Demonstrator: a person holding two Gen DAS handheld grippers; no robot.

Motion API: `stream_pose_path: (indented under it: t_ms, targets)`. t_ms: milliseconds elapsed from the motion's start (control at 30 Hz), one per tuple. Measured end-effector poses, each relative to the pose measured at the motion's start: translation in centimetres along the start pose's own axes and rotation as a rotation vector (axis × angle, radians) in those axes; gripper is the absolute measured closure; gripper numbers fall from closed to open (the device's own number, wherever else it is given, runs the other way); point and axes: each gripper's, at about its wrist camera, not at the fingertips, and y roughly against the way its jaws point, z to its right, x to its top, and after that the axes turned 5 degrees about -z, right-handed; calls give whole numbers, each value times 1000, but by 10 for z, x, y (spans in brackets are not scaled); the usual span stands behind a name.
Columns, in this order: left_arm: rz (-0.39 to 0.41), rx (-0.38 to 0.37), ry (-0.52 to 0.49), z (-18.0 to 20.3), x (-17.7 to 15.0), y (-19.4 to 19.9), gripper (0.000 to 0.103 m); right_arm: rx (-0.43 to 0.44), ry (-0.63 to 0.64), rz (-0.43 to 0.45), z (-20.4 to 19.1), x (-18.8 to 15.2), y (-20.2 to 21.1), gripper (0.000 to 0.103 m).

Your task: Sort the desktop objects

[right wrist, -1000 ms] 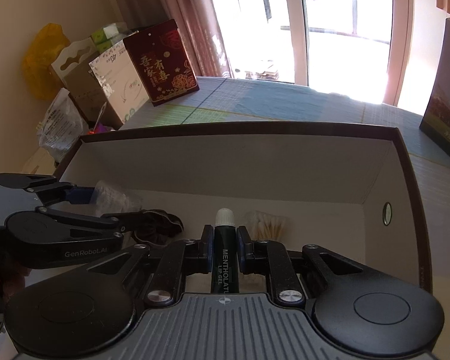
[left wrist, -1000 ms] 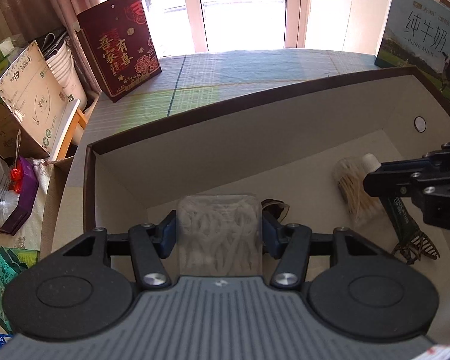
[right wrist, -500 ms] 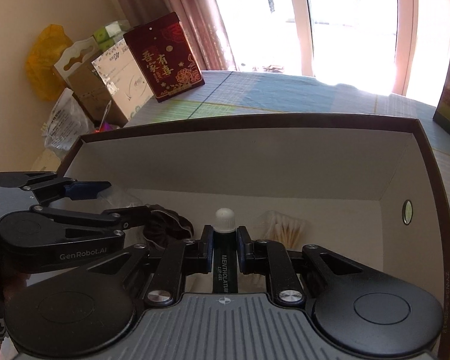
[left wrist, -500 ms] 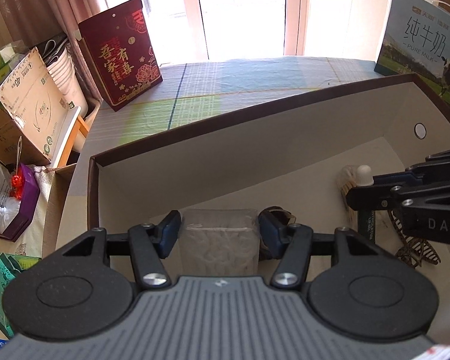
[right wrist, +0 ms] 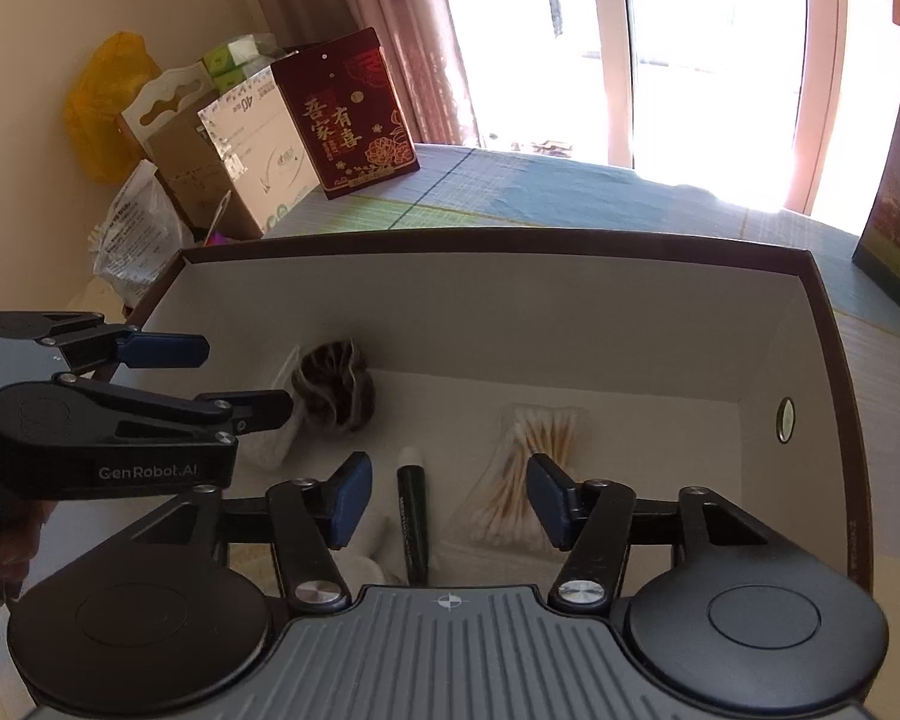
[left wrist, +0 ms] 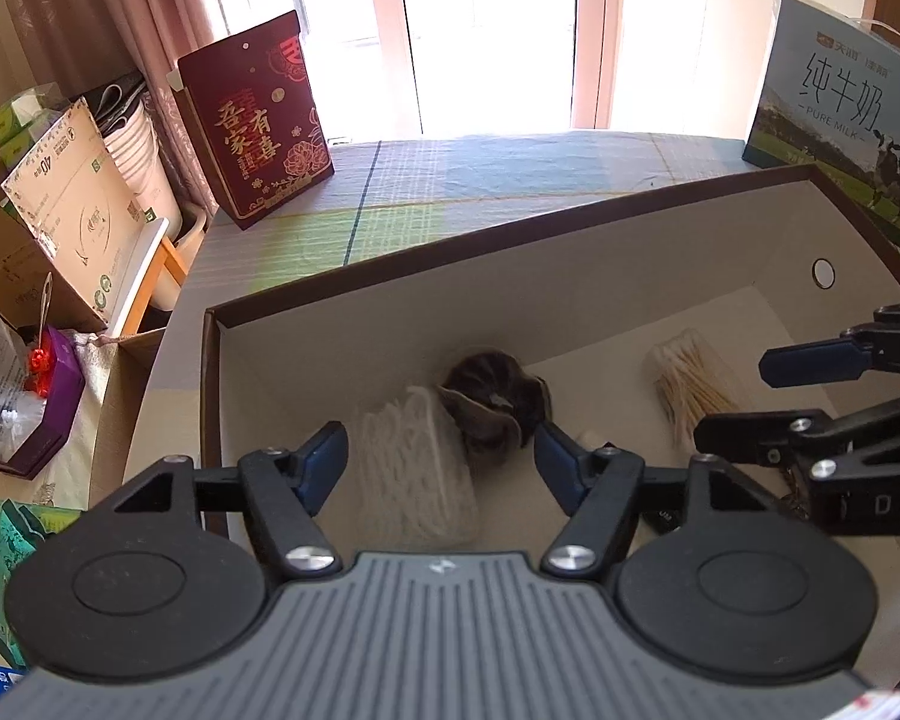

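Four things lie on the floor of the open box [right wrist: 822,324]: one clear packet of white floss picks [left wrist: 414,474], one dark scrunchie [left wrist: 492,396], one lip balm stick [right wrist: 411,504] and one bag of cotton swabs [right wrist: 528,474]. My left gripper [left wrist: 441,459] is opening astride the packet, pads clear of it. My right gripper [right wrist: 447,498] is opening too, the stick lying loose between its fingers. One red gift carton [left wrist: 255,120] and one milk carton [left wrist: 846,114] stand on the table beyond.

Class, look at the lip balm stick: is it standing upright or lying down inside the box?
Lying down. The lip balm stick rests flat on the floor of the box, white cap pointing towards the far wall.
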Motion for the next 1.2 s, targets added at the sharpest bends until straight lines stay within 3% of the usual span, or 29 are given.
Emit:
stream_pose_path:
  t_ms: [200,267,500,833,1200]
  targets:
    - [30,12,-8,6,-8,18,23,-5,38,10,-10,-12,15,8]
    - [45,24,-13,10,-11,27,19,-9,50,21,-14,-17,21,3]
    - [91,56,14,13,-25,57,8,-34,55,55,-21,-38,42,2]
    - [154,88,35,27,-56,108,3,-123,45,108,-31,-66,75,2]
    - [169,61,92,46,-91,157,3,-138,10,146,-39,-94,111,2]
